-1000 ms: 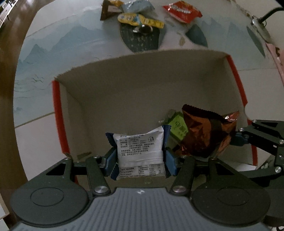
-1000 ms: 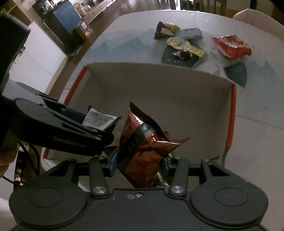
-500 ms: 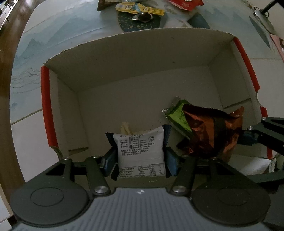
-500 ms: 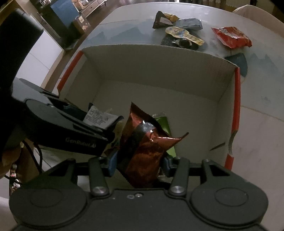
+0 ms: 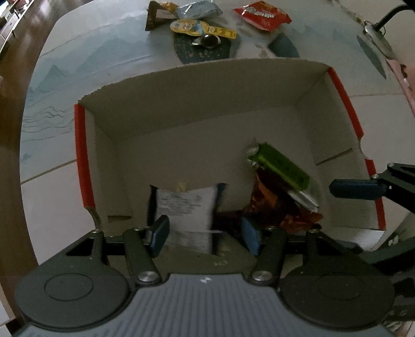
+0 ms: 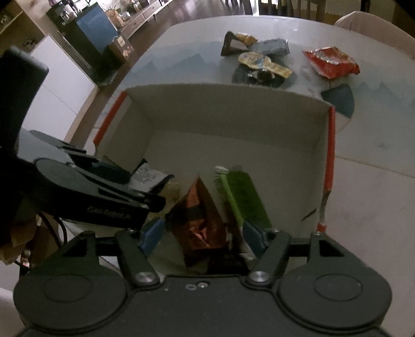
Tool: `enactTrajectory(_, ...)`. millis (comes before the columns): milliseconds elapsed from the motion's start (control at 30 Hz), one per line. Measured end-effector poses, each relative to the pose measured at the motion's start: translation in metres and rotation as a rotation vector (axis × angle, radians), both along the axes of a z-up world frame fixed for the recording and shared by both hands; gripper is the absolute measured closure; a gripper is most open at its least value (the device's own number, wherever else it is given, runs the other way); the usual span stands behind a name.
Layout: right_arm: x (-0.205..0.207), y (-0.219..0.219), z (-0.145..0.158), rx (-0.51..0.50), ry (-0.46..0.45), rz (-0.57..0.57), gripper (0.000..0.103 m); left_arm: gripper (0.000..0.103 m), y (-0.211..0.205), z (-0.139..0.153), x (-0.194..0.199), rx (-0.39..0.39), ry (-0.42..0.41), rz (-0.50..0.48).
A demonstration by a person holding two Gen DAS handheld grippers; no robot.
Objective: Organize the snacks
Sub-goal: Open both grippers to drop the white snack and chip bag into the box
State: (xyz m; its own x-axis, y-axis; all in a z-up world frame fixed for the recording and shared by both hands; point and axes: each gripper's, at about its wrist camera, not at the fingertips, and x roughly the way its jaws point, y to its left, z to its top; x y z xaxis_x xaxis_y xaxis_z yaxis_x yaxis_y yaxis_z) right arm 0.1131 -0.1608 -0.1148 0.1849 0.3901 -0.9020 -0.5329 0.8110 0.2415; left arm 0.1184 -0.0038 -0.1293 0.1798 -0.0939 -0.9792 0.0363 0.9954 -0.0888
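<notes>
**Ana:** Snacks first. From the left wrist view, the left gripper (image 5: 205, 234) has its blue pads spread apart, and the white packet (image 5: 186, 212) sits blurred between them inside the cardboard box (image 5: 181, 109), touching neither pad as far as I can tell.

**Ben:** The right wrist view hides most of that packet behind the left gripper's body. It shows the right gripper (image 6: 203, 237) with fingers parted wide, gripping nothing; the copper-red foil bag (image 6: 201, 220) lies in the gap and the green bar (image 6: 242, 198) lies just beside it on the box floor.

**Ana:** On the table (image 5: 90, 59) beyond the box lie a red bag (image 5: 262, 15), a yellow packet (image 5: 199, 27) and a silver-blue packet (image 5: 198, 10).
</notes>
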Motion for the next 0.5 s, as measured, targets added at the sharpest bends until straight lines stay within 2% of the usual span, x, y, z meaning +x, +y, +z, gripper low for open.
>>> enactTrajectory(133, 0.0, -0.007, 0.013, 0.029, -0.021, -0.007, 0.028, 0.039, -0.001, 0.01, -0.003, 0.001, -0.032, -0.008)
enactTrajectory(500, 0.012, -0.022, 0.055, 0.077, -0.116, -0.029, 0.022, 0.037, 0.0, 0.048, -0.006, 0.001, -0.153, -0.014)
